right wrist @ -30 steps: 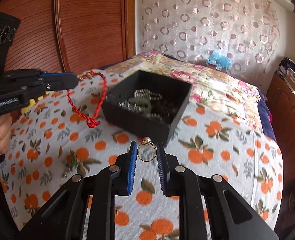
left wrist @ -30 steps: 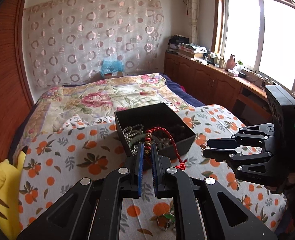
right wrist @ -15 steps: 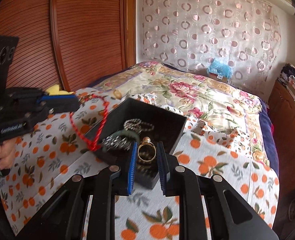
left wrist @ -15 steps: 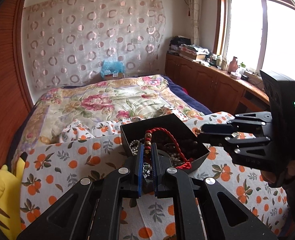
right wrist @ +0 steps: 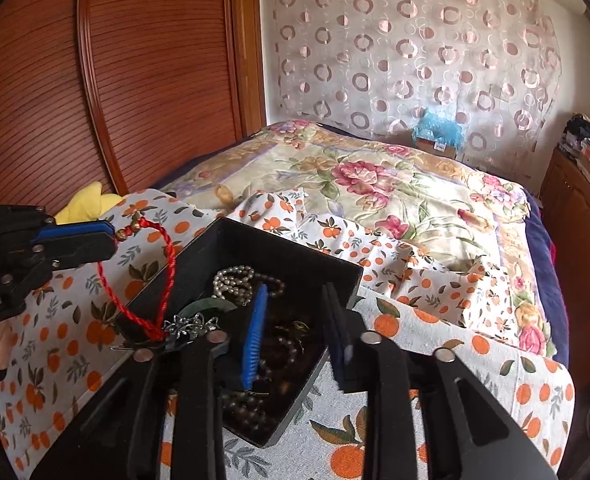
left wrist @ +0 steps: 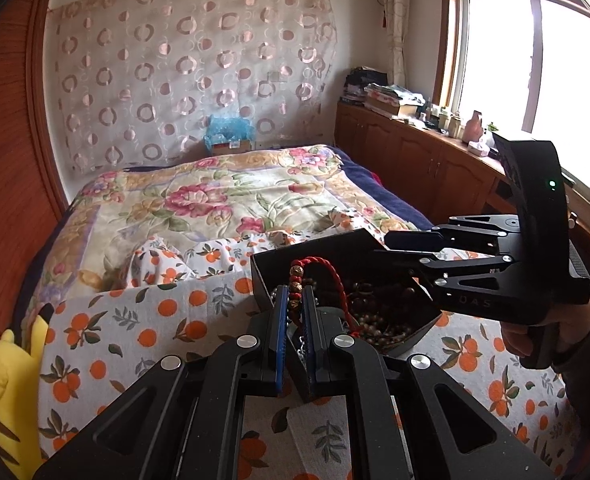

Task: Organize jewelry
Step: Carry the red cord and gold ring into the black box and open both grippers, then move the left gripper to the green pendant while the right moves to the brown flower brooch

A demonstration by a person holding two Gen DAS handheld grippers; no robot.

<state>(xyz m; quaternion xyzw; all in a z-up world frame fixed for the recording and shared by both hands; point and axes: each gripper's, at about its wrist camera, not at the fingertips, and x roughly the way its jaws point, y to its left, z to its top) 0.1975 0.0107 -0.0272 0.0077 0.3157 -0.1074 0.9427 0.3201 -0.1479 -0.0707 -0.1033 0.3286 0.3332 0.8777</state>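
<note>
The black jewelry box (right wrist: 255, 264) sits on the orange-print cloth (right wrist: 435, 320) spread over the bed (right wrist: 375, 184), and already contains pearl strands (right wrist: 233, 280) and dark beads. The gold ring that the right gripper (right wrist: 291, 320) carried half a second ago is no longer between its fingers (right wrist: 255, 336). These fingers have just been opening and now stand apart, empty, directly over the box interior. Judgement: the ring has been released into the box, although it cannot be identified with certainty among the contents. That item is therefore stowed.

The red cord bracelet (left wrist: 327, 280) remains outside the box contents. The left gripper (left wrist: 293, 320) has its fingers clenched on the beaded section, and the loop hangs over the near box wall. Its release into the box is probably next.

Both grippers tilt downward toward the box, the left from the near edge, the right from the side. A person's hand (left wrist: 535, 344) holds the right handle.
</note>
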